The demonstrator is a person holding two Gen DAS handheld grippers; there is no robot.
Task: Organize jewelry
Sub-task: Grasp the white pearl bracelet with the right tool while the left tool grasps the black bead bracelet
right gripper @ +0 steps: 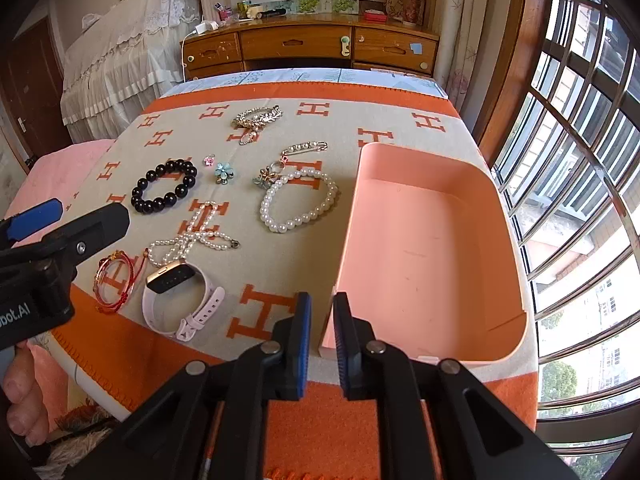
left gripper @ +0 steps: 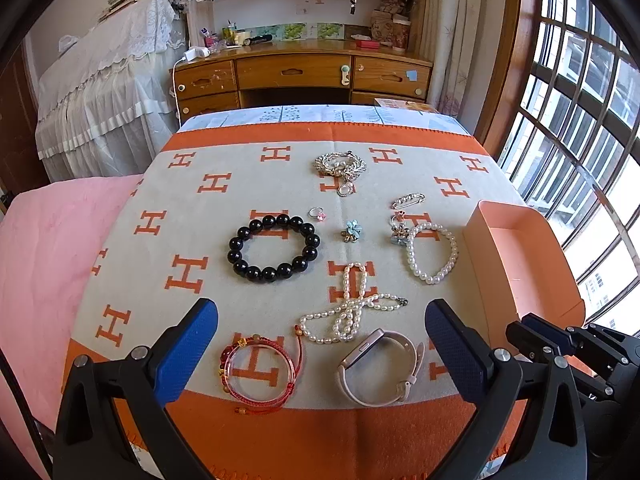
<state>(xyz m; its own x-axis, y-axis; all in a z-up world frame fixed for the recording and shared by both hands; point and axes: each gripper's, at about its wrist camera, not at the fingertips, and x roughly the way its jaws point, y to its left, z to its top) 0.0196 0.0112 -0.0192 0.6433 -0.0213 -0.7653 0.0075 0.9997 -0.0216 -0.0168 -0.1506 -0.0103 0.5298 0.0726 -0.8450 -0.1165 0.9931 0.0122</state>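
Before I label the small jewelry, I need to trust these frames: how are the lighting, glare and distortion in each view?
Left wrist view: daylight from the window is even, the black bead bracelet sharp with small glints; the fisheye bends the window bars. Right wrist view: the pink box is evenly lit, the sky outside blown out, and the dark corners vignette.

We see a blanket (left gripper: 168, 216) with orange H shapes. On it lie a black bead bracelet (left gripper: 274, 248), a round pearl bracelet (left gripper: 432, 253), a long pearl string (left gripper: 352, 308), a red bangle (left gripper: 260, 372) and a pink watch (left gripper: 380, 368). A pink box (left gripper: 516, 256) sits on the right. The left gripper (left gripper: 322, 336) has its blue fingers (left gripper: 188, 352) wide apart, holding nothing.
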